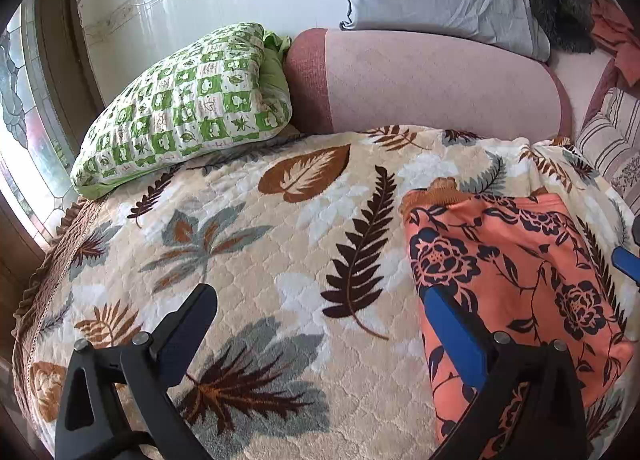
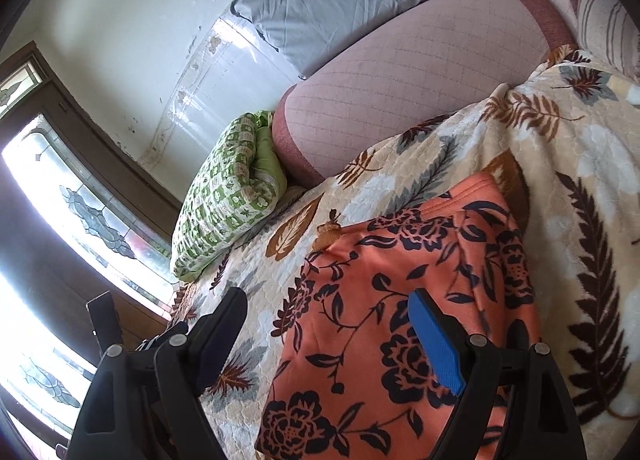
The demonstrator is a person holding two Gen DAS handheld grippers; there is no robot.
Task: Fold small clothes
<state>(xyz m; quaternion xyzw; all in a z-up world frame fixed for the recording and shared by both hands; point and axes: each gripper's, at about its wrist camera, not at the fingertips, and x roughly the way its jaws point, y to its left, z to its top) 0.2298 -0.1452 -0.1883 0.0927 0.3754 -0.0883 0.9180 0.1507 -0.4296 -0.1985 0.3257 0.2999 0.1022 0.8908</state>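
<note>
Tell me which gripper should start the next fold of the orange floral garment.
Right, probably. The right gripper is open right over the orange floral garment; the left gripper mostly faces the leaf-patterned blanket.

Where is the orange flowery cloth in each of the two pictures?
Left wrist view: the orange flowery cloth lies at the lower right, on the leaf-patterned blanket.
Right wrist view: the same cloth fills the lower middle, on the blanket, reaching the bottom edge.
Shared landmark: the green checked pillow sits beyond the cloth, up and to the left in both views.
</note>
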